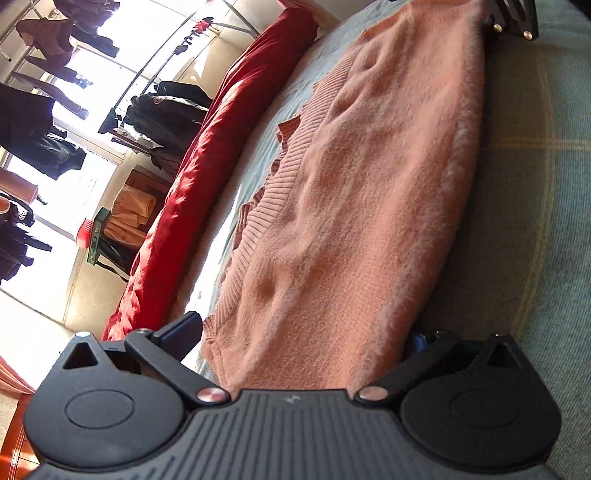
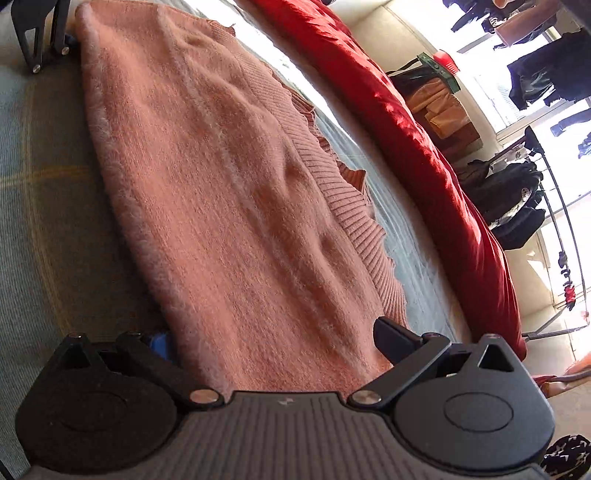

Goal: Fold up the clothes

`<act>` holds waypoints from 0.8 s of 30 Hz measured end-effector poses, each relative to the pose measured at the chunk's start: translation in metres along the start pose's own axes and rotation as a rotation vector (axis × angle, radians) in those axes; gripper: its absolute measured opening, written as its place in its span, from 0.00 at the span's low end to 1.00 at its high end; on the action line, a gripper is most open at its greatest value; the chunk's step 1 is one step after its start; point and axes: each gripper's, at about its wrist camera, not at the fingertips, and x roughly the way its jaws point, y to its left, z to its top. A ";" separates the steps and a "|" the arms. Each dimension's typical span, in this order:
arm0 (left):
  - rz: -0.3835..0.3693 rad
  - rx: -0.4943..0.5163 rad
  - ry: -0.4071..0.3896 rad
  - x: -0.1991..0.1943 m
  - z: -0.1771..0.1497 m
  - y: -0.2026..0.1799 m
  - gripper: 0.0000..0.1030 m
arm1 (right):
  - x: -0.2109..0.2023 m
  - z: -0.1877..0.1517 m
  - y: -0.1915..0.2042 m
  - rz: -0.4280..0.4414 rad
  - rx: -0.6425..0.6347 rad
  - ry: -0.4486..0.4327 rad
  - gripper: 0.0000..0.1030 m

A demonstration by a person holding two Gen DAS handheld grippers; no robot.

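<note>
Pink fuzzy sweater lies lengthwise between the wide-spread left gripper and right gripper (one at each end, equally near).

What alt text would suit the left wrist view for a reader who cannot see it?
A fuzzy pink sweater lies stretched along a grey-green bed cover, its near end between the open left tongs. The right tongs sit at its far end; a red duvet lies beyond.

Home bedroom, bed with red duvet, clothes rack by window
</note>
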 end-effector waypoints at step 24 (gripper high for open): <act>0.052 -0.061 -0.048 0.044 0.018 0.010 1.00 | 0.030 -0.004 -0.017 -0.159 0.061 -0.057 1.00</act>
